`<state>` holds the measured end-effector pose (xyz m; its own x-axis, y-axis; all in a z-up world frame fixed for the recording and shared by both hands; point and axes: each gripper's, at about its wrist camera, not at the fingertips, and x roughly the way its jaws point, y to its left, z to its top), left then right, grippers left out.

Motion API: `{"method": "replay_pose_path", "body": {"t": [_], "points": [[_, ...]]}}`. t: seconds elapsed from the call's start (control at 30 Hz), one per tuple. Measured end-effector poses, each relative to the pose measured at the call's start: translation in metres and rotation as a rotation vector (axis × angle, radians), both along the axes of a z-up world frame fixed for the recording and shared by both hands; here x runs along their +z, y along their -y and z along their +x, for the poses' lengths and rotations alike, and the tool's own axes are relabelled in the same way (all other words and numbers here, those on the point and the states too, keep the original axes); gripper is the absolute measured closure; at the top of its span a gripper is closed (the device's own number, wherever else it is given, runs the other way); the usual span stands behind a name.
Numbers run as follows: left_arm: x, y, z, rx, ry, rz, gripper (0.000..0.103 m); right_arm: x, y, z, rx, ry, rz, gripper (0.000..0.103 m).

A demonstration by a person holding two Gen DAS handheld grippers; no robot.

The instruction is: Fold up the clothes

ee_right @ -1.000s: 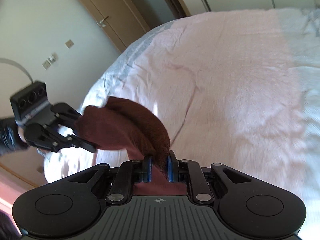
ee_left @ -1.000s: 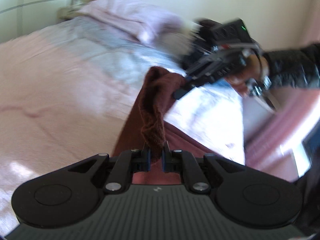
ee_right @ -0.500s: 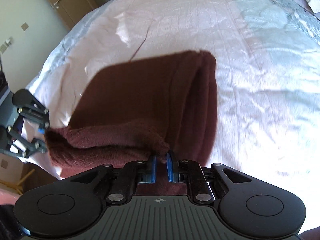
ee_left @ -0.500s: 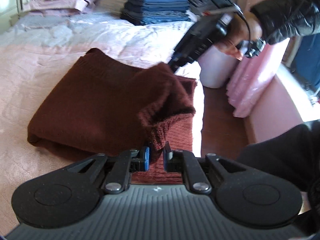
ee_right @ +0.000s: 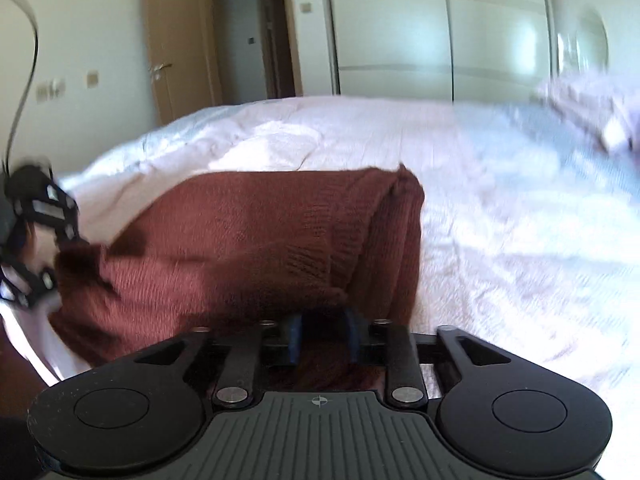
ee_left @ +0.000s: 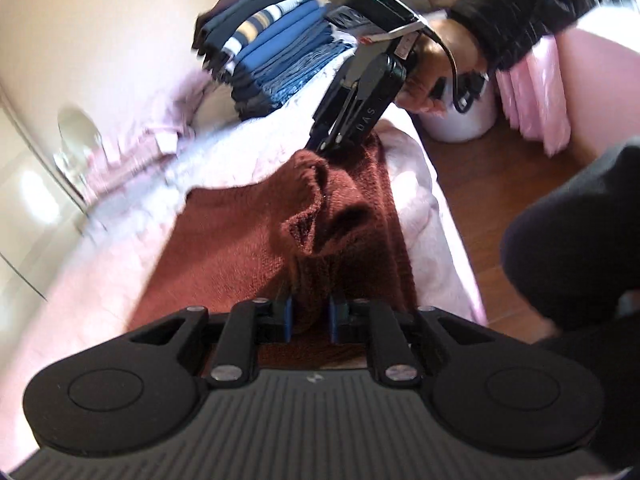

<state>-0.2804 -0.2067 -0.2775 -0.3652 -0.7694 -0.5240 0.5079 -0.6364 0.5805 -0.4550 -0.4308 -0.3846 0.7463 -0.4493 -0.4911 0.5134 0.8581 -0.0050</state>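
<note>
Pale pink bedding covers the bed (ee_right: 460, 168) in front of you, with a wall of wardrobe doors (ee_right: 440, 28) beyond it and a wooden door (ee_right: 176, 48) to the side. Your brown knitted sweater (ee_right: 248, 240) lies folded on the bed near its edge, one end bunched up in loose folds.

Your left tool (ee_left: 310, 318) has its jaws opening, only narrowly apart, and a fold of the sweater (ee_left: 224, 252) sits between the blue pads (ee_left: 286, 316); the pads seem to touch the knit on both sides. Your right tool (ee_right: 323, 336) is opening too, with a clearly wider gap, and the sweater's edge lies loose between its fingers, no longer pinched.

From the left wrist view, your right tool (ee_left: 320, 142) reaches down onto the far bunched end of the sweater, with your right hand (ee_left: 432, 68) and dark sleeve (ee_left: 532, 4) behind it. A stack of folded blue clothes (ee_left: 272, 52) sits further up the bed, and a white bin (ee_left: 460, 120) stands on the wooden floor (ee_left: 480, 192) beside it.
</note>
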Motion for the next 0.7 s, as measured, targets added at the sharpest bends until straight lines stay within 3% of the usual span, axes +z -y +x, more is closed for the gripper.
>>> {"method": "replay_pose_path", "body": {"t": [0.07,0.17,0.3,0.5,0.7], "points": [[-0.005,-0.011,-0.007,0.017,0.055,-0.037,0.091,0.001,-0.015,-0.002,-0.037,-0.009,-0.069,0.059],[-0.003,-0.028,-0.012,0.084,0.075,-0.034,0.091,0.013,-0.037,-0.011,-0.116,0.039,-0.061,0.056],[0.004,-0.044,-0.017,0.157,0.127,0.004,0.085,0.037,-0.074,-0.021,-0.147,0.137,-0.049,0.03],[0.019,-0.046,-0.021,0.316,0.165,0.079,0.083,0.059,-0.095,0.002,-0.109,0.152,-0.027,0.029],[0.017,-0.039,-0.012,0.371,0.198,0.118,0.083,0.059,-0.076,0.039,-0.087,0.099,0.016,0.029]]}}
